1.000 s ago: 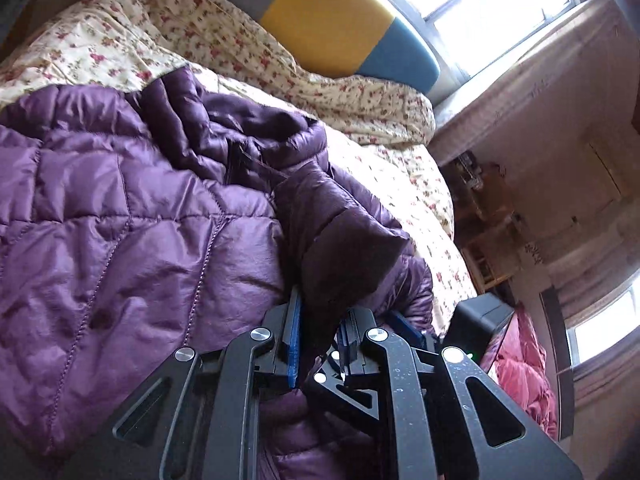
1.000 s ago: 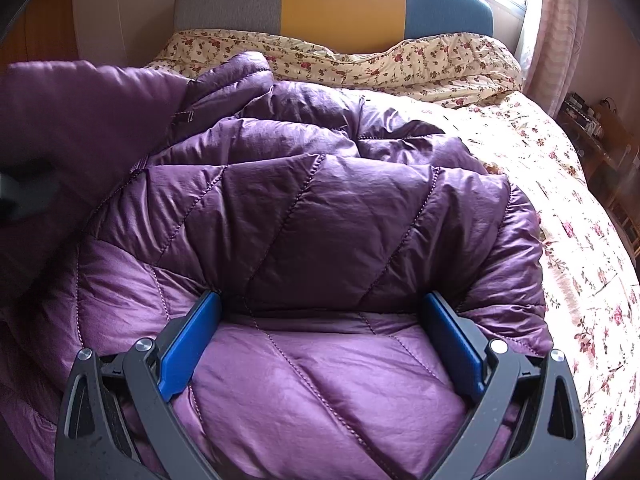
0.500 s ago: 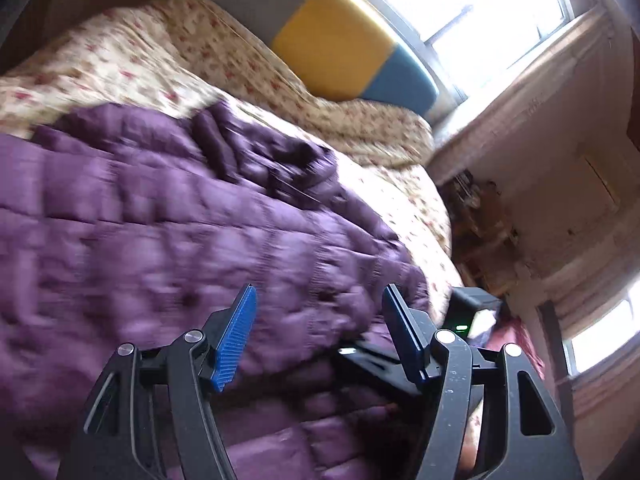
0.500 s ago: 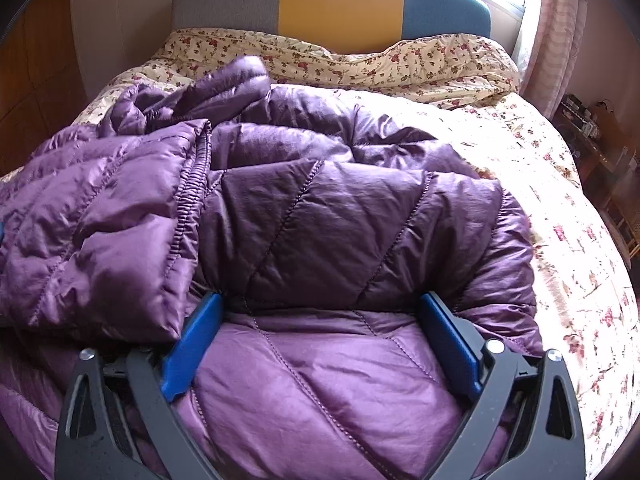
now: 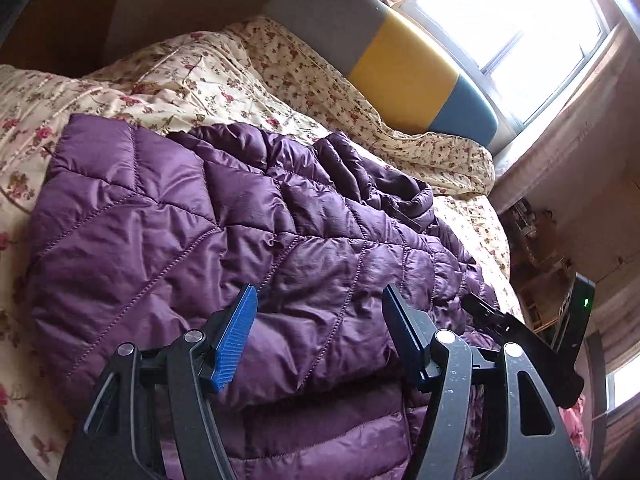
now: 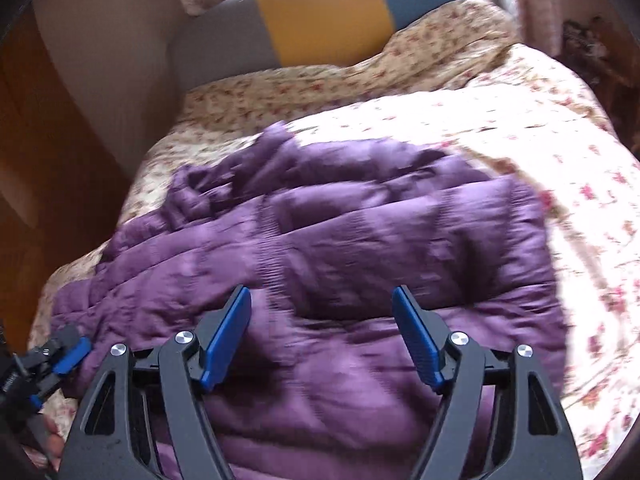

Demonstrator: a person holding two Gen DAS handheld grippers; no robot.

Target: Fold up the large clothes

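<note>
A: Left wrist view. The purple down jacket (image 5: 224,248) lies on the floral bedspread (image 5: 168,76), one side already folded over onto itself; its long axis runs from the near edge under the camera up toward the striped headboard (image 5: 400,68). The left gripper (image 5: 320,300) hangs just above the folded layer, pointing down and forward. Jaws parted, nothing between the blue pads (image 5: 236,332): released, no cloth pinched.

B: And the other tool?

A: The right gripper shows at the right margin of this view, dark, low beside the jacket's right flank. Its opening is unreadable from here.

B: Right wrist view?

A: Blurred. The jacket (image 6: 360,240) fills the middle, collar end bunched at upper left, the rest spreading toward the lens. The right gripper (image 6: 322,300) is tilted down above the near part, clear of the cloth. Its jaws have just been closing in somewhat, yet stand apart with nothing gripped between them. The left gripper (image 6: 60,356) peeks in at lower left beside the jacket's left edge, with fingers (image 6: 50,442) of a hand below it.

B: Which is nearer the next hold?

A: Judgement only: the near hem lies straight below both tools, so either could drop onto it; the right one sits more squarely over it. The fold would likely run along the long axis, hem toward collar.
</note>
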